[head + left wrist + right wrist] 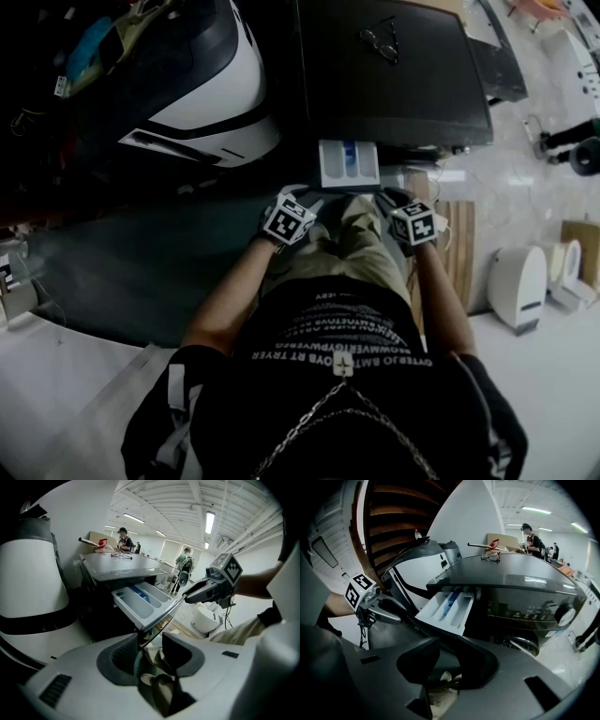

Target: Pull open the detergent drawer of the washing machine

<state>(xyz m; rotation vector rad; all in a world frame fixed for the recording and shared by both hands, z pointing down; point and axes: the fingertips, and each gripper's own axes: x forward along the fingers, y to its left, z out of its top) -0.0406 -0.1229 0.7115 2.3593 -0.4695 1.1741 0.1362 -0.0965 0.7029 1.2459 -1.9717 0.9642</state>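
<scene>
Detergent drawer [349,164] juts out at upper centre, long axis running down-frame; left gripper [300,195] and right gripper [391,197] sit just below it, jaws apart, apparently empty.

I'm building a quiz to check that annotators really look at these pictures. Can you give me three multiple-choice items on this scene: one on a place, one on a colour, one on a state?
1. Where do the thin-framed eyeglasses lie?
A. on top of the dark grey washing machine
B. inside the drawer
C. on the floor

2. What colour is the narrow insert in the white plastic detergent drawer?
A. red
B. blue
C. yellow

3. What state is the detergent drawer in?
A. shut flush with the front panel
B. pulled out, compartments exposed
C. taken off and lying on the floor

Answers:
1 A, since the head view shows them resting on the machine's flat lid.
2 B, since a blue strip runs between the pale compartments.
3 B, since the drawer juts out from the machine in all three views.
</scene>
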